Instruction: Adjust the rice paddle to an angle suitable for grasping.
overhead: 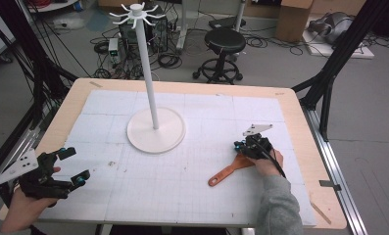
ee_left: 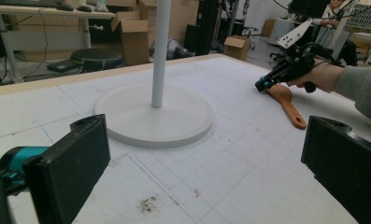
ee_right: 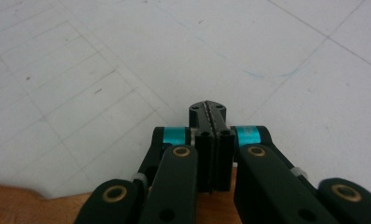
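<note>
An orange wooden spatula (overhead: 222, 174) lies flat on the white gridded mat at the right, handle towards the front left. My right gripper (overhead: 239, 145) hovers low over its broad end, jaws shut with nothing between them. In the right gripper view the shut gripper (ee_right: 208, 108) points at the mat, with the spatula's wood (ee_right: 15, 205) under it. My left gripper (overhead: 77, 165) is held at the front left, open and empty. The left gripper view looks between its wide jaws (ee_left: 206, 163) towards the spatula (ee_left: 290, 109) and the right gripper (ee_left: 261, 85).
A tall white stand (overhead: 148, 73) with hook arms at its top rises from a round base (overhead: 156, 132) at the mat's middle back. The mat (overhead: 182, 196) covers a wooden table. A black stool (overhead: 224, 41), cables and boxes stand on the floor beyond.
</note>
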Action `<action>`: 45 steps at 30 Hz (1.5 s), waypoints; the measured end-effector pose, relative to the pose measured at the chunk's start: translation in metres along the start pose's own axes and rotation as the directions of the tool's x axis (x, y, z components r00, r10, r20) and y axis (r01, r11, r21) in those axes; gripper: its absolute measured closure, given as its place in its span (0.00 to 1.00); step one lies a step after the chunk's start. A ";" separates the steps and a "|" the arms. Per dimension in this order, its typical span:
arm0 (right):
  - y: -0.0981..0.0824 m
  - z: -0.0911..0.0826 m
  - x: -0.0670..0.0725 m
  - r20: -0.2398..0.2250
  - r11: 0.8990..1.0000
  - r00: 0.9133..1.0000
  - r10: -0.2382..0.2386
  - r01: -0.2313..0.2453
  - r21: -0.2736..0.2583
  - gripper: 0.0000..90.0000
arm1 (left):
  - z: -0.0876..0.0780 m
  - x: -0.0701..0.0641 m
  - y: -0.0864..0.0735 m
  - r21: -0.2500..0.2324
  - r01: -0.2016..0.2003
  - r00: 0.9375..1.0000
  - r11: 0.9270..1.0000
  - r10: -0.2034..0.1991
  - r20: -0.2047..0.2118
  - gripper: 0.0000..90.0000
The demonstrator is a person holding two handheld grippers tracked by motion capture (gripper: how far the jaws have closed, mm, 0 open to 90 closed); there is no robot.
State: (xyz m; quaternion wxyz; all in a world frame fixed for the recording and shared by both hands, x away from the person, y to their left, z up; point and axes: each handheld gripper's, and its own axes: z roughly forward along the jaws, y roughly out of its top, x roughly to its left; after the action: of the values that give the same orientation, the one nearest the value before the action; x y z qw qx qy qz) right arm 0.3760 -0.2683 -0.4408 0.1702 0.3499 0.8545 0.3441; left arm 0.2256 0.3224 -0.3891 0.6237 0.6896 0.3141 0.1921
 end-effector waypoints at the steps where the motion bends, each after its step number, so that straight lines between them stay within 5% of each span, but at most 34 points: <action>1: 0.000 0.000 -0.001 -0.002 1.000 1.000 0.004 -0.004 0.001 1.00 | 0.000 0.000 0.000 0.000 0.001 1.000 1.000 -0.001 -0.001 0.02; 15: -0.016 -0.012 0.002 -0.042 0.995 0.994 0.103 -0.103 -0.009 1.00 | 0.003 0.001 0.000 0.007 0.004 1.000 1.000 -0.004 0.004 0.02; 25: -0.023 -0.024 0.011 -0.028 0.997 0.997 0.077 -0.077 0.020 1.00 | 0.009 0.000 0.003 0.008 -0.010 1.000 1.000 0.010 0.022 0.02; 45: -0.061 -0.059 0.020 -0.067 0.986 0.983 0.168 -0.169 0.004 1.00 | 0.023 -0.003 0.003 0.016 -0.019 0.998 1.000 0.018 0.053 0.02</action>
State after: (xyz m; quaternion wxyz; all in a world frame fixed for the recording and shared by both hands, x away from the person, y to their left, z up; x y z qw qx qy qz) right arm 0.3010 -0.3134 -0.4432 0.1118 0.4090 0.8268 0.3695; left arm 0.2390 0.3038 -0.3894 0.6242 0.7024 0.2927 0.1772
